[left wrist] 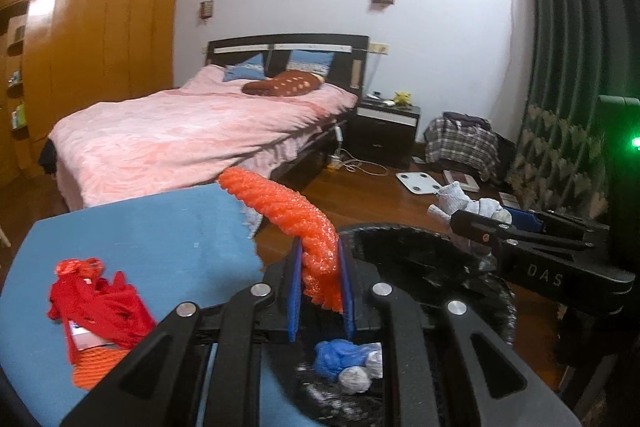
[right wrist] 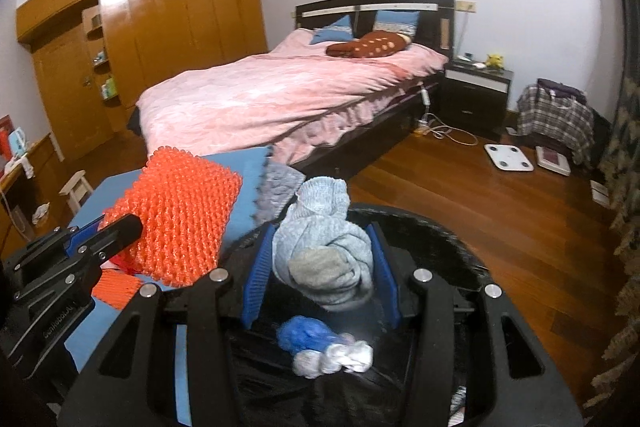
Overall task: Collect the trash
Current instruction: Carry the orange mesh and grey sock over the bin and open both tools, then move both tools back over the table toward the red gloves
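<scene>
My left gripper [left wrist: 320, 247] is shut on an orange foam fruit net [left wrist: 288, 211], held at the near rim of a black-lined trash bin [left wrist: 404, 231]; the net also shows in the right wrist view [right wrist: 180, 215]. My right gripper [right wrist: 320, 239] is shut on a balled grey sock [right wrist: 324, 247] over the bin [right wrist: 440, 235]; the sock also shows in the left wrist view [left wrist: 472, 203]. Blue and white crumpled trash [right wrist: 320, 347] lies inside the bin. Red netting and an orange scrap [left wrist: 96, 311] lie on the blue table [left wrist: 152, 235].
A bed with a pink cover [left wrist: 192, 131] stands behind the table. A dark nightstand [left wrist: 384, 127], a white scale [left wrist: 420, 183] and a plaid bag [left wrist: 464, 143] sit on the wooden floor. A wooden wardrobe [left wrist: 96, 39] lines the left wall.
</scene>
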The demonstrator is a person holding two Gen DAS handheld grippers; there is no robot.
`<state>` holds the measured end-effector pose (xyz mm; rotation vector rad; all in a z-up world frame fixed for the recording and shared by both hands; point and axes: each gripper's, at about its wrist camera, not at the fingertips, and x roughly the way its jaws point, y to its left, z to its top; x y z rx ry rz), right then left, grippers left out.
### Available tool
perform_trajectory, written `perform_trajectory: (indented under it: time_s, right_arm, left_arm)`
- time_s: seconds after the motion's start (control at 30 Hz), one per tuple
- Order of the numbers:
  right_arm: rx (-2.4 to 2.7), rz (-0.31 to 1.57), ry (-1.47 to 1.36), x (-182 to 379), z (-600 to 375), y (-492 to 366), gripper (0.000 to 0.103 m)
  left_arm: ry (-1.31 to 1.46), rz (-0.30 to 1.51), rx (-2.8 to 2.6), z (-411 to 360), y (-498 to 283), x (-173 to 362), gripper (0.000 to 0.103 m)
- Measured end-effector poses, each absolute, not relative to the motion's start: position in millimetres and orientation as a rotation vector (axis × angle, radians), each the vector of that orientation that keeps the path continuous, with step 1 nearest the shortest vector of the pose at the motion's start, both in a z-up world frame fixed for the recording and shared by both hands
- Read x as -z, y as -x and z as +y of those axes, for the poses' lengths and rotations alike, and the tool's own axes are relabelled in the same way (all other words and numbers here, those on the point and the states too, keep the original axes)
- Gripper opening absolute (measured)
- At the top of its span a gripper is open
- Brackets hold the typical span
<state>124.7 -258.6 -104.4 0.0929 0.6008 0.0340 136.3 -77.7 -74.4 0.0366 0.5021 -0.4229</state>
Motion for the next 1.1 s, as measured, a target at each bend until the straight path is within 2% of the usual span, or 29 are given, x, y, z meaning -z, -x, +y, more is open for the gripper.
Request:
perform_trajectory:
  time_s: [0.27, 0.33, 0.4, 0.47, 0.6, 0.67, 0.87, 1.1]
  right_arm:
    - [0.032, 0.62, -0.109, 118.6, -284.6, -121.5, 0.048]
    - [0.045, 0.628, -0.113, 123.0, -289.5, -121.8, 0.048]
    - [0.058, 0.629, -0.114, 126.6, -292.7, -121.1, 0.056]
    - [0.064, 0.626, -0.116, 126.5, -294.1, -121.0, 0.062]
    - [0.075, 0.616, -0.114, 126.0, -294.4, -121.4, 0.081]
    - [0.08, 0.605, -0.11, 124.6, -290.9, -120.6, 0.091]
    - [0.048, 0.597, -0.11, 118.7, -276.6, -124.5, 0.096]
    - [-0.018, 0.594, -0.1, 115.4, -241.4, -130.1, 0.096]
  left_arm:
    - [-0.059, 0.533, 0.492, -106.1, -143.9, 83.9, 0.017]
    - [-0.057, 0.547, 0.508, -108.7, -145.8, 85.9, 0.02]
    - [-0.049, 0.557, 0.515, -107.7, -148.6, 88.0, 0.023]
    - [-0.047, 0.573, 0.512, -104.7, -150.2, 90.9, 0.037]
    - [-0.036, 0.581, 0.491, -95.2, -150.7, 92.4, 0.052]
    - [-0.032, 0.572, 0.472, -89.0, -150.2, 91.1, 0.064]
    - [-0.033, 0.538, 0.397, -63.4, -144.0, 84.7, 0.083]
    - [-0.011, 0.525, 0.303, -19.7, -140.3, 80.4, 0.087]
